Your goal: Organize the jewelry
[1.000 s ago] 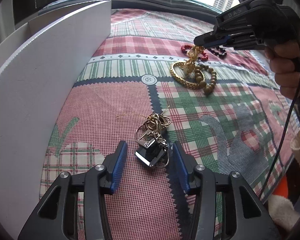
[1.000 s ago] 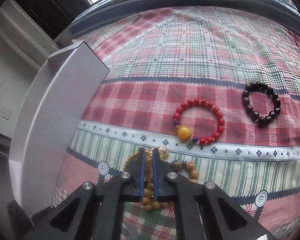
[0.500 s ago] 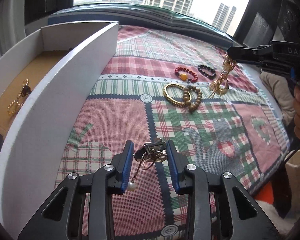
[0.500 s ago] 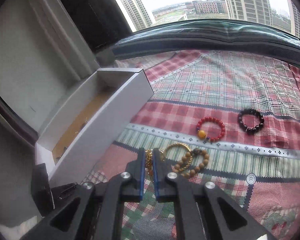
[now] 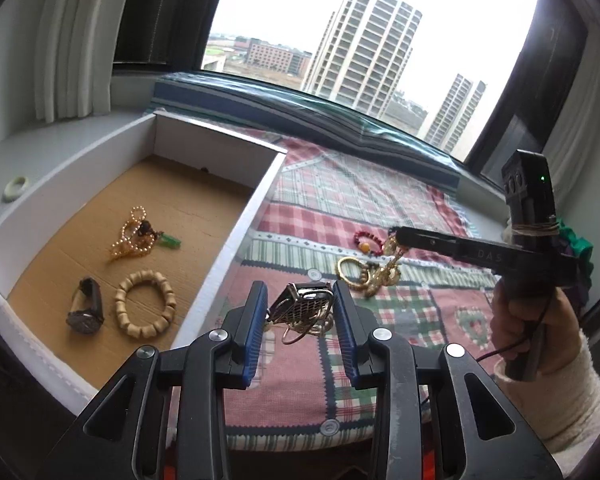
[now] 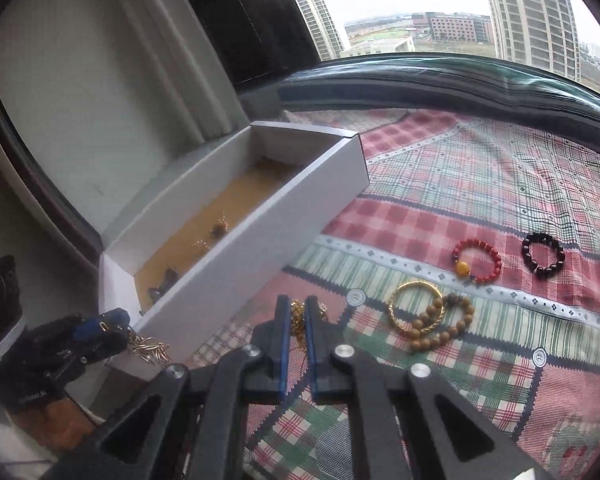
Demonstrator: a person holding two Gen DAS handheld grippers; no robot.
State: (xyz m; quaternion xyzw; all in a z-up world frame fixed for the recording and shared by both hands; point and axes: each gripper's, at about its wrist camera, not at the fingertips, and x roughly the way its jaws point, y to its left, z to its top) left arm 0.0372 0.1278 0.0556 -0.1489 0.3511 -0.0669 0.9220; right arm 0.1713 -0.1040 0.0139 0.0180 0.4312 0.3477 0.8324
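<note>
While both tools are lifted above the plaid quilt (image 5: 300,364), the left gripper (image 5: 300,320) pinches a tangled cluster of metal charms and rings (image 5: 305,309), its flat meshed piece tilted with the long side running left-down to right-up between the blue pads. The right gripper (image 6: 296,332) is clenched on a gold chain bundle (image 6: 298,320), which in the left wrist view hangs straight down from the fingertips (image 5: 390,264). To the left stands the white box (image 5: 236,240) with a brown cardboard floor; the left view shows its contents plainly: a pearl-and-bead tangle (image 5: 134,236), a wooden bead bracelet (image 5: 145,309) lying flat, and a dark watch (image 5: 85,307) on its side. The right view shows only slivers of these past the box wall (image 6: 260,236), but it shows what stays on the quilt: a gold bangle (image 6: 416,310) overlapping a brown bead strand (image 6: 444,322), a red bracelet (image 6: 478,260), and a black bracelet (image 6: 543,255) just beside it.
</note>
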